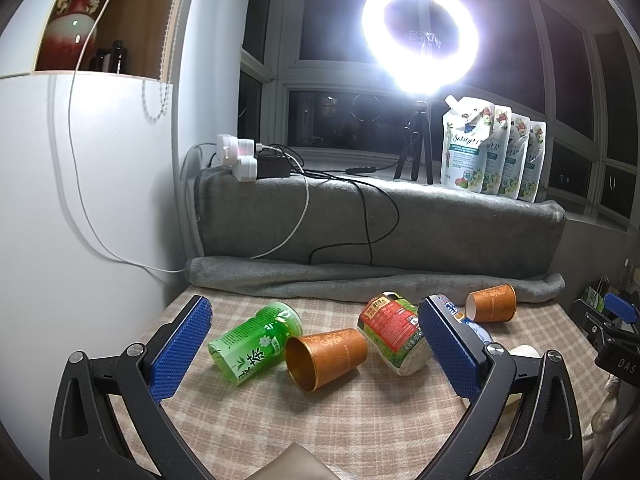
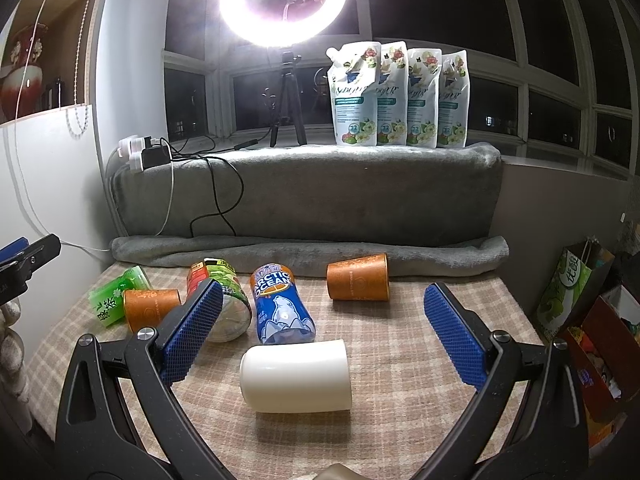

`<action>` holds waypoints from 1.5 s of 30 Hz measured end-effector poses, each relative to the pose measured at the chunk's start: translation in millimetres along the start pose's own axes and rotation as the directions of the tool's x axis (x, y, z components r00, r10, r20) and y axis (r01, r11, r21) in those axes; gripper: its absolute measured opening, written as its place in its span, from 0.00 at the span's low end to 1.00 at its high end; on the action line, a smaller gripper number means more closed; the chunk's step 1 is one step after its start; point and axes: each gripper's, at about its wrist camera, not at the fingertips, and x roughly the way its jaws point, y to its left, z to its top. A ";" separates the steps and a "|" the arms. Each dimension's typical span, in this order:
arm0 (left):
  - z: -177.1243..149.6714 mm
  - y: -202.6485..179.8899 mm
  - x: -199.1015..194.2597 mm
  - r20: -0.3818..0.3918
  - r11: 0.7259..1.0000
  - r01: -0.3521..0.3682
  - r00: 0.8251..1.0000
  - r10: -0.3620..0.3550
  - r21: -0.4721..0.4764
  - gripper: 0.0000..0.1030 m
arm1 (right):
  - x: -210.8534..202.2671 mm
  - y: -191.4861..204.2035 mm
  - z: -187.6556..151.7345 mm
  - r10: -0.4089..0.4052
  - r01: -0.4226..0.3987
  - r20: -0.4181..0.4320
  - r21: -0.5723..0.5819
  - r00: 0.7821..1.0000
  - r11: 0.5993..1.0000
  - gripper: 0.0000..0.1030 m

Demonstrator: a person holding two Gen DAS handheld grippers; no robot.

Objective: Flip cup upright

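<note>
On checked cloth (image 2: 400, 360): white cup (image 2: 296, 376) sideways, both claws apart

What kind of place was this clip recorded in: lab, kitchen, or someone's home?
Most likely a home, a makeshift setup by a bay window at night. Laundry detergent pouches stand on the sill beside a ring light, a red vase sits on a shelf, and a checked cloth covers the table.

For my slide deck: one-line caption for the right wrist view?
Open right gripper faces a white cup lying on its side on the checked tablecloth.
</note>
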 end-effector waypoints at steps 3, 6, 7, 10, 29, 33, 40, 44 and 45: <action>-0.2 0.1 0.2 0.000 1.000 -0.001 1.000 0.001 -0.001 0.99 | 1.8 1.0 0.2 0.010 -0.010 -0.001 -0.013 1.000 1.000 0.99; -0.6 0.7 0.5 -0.001 1.000 -0.002 1.000 0.002 -0.001 0.99 | 3.6 2.5 0.4 0.028 -0.028 -0.001 -0.025 1.000 0.999 0.99; -1.2 1.4 0.9 -0.002 1.000 -0.004 1.000 0.004 -0.002 0.99 | 4.3 3.4 0.5 0.031 -0.032 -0.001 -0.030 1.000 0.999 0.99; -2.3 4.0 1.8 -0.005 1.000 -0.009 1.000 0.009 -0.005 0.99 | 7.4 7.6 0.8 0.042 -0.042 -0.003 -0.046 0.999 0.998 0.99; -36.4 52.4 7.5 -0.115 0.993 -0.122 0.986 0.122 0.009 0.99 | 55.7 76.4 24.4 0.234 -0.251 -0.095 -0.285 0.968 0.925 0.99; -46.8 66.5 5.5 -0.144 0.988 -0.157 0.977 0.157 0.012 0.99 | 69.2 112.8 25.1 0.282 -0.307 -0.122 -0.402 0.952 0.863 0.99; -61.0 91.9 2.2 -0.192 0.978 -0.209 0.960 0.203 -0.013 0.99 | 95.0 169.5 16.9 0.368 -0.438 -0.239 -0.538 0.899 0.720 0.99; -65.3 101.4 1.4 -0.210 0.973 -0.228 0.953 0.217 -0.026 0.99 | 112.8 191.5 8.2 0.384 -0.509 -0.336 -0.611 0.860 0.607 0.99; -66.1 102.9 1.1 -0.212 0.973 -0.230 0.952 0.219 -0.028 0.99 | 116.1 196.4 4.7 0.379 -0.521 -0.359 -0.634 0.853 0.571 0.98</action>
